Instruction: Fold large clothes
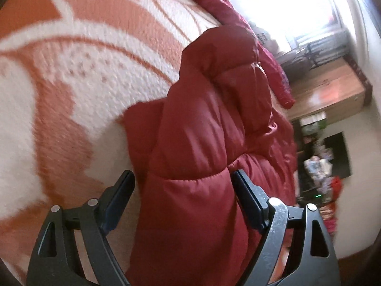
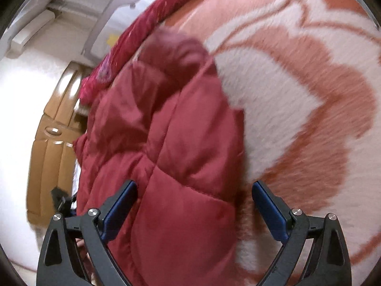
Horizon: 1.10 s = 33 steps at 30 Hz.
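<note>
- Orange-and-white blanket (image 1: 83, 76) is seen covering the bed; the room beyond is blurred and overexposed.
- Red puffer jacket (image 1: 202, 143) lies bunched along the blanket's edge, its lower part cut off by both views.
- Bare blanket is left beside it.
- Left gripper (image 1: 183, 190): jaws released, spread wide around a jacket fold.
- Right gripper (image 2: 194, 197): jaws released, jacket edge between them, ungripped.

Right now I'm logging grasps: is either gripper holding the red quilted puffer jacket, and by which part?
Nothing is held. The left gripper and right gripper both stand open around padded folds of the red quilted puffer jacket, pads not pressing.
</note>
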Available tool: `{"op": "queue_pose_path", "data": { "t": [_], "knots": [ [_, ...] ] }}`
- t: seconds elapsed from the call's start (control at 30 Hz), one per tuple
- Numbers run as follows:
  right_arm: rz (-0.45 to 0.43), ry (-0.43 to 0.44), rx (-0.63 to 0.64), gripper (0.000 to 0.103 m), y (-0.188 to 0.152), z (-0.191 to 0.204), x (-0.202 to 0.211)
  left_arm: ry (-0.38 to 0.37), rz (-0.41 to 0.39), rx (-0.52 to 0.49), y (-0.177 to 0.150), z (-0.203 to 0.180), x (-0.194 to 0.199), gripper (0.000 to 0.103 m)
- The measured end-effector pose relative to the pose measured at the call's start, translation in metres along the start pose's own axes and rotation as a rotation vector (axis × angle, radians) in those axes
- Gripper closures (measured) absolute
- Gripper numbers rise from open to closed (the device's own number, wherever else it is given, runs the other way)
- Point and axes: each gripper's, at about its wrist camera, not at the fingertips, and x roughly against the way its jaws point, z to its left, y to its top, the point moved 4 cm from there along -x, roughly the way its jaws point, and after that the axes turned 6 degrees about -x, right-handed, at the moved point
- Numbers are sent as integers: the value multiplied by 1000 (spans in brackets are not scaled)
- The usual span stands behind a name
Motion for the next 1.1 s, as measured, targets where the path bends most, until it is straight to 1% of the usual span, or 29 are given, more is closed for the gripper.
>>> {"op": "queue_pose_path", "data": {
  "t": [0.03, 0.07, 0.13, 0.17, 0.2, 0.23, 0.27, 0.3, 0.33, 0.4, 0.5, 0.6, 0.73, 0.8, 0.9, 1.0, 1.1],
  "knots": [
    [18, 21, -2, 5, 0, 0, -5, -22, 11, 12, -1, 1, -3, 18],
    [32, 36, -2, 4, 0, 0, -8, -28, 13, 10, -2, 1, -5, 18],
    [46, 40, -1, 6, 0, 1, -12, -19, 11, -23, -4, -5, -8, 18],
    [51, 39, 2, 9, -1, 2, -14, -11, 13, -50, -5, -10, -9, 18],
    [56, 44, 8, 21, -1, 3, -15, -3, 13, -71, -6, -13, -11, 18],
    [71, 67, 6, 24, -3, 6, -17, 18, 15, -110, -8, -20, -12, 20],
    [75, 70, 1, 28, -4, 6, -18, 30, 15, -134, -9, -26, -13, 30],
    [74, 64, 5, 36, -5, 8, -18, 36, 15, -150, -9, -30, -13, 37],
    [73, 65, 11, 39, -5, 11, -17, 38, 6, -163, -9, -36, -10, 41],
    [65, 69, 16, 54, -4, 16, -14, 30, 0, -171, -10, -42, -5, 52],
    [42, 80, 13, 63, -7, 24, -3, 10, -11, -172, -13, -50, 7, 60],
    [26, 94, 9, 67, -15, 32, 13, -25, -33, -183, -17, -57, 23, 64],
    [7, 124, 24, 69, -36, 45, 39, -82, -67, -221, -39, -76, 54, 66],
    [-2, 143, 47, 70, -53, 53, 57, -106, -75, -240, -52, -84, 69, 66],
    [-16, 166, 64, 70, -87, 57, 86, -140, -76, -256, -83, -90, 96, 66],
    [-19, 186, 47, 70, -117, 46, 110, -170, -64, -236, -112, -84, 115, 66],
    [-7, 188, 37, 70, -150, 34, 125, -172, -55, -225, -143, -79, 128, 66]
  ]
}}
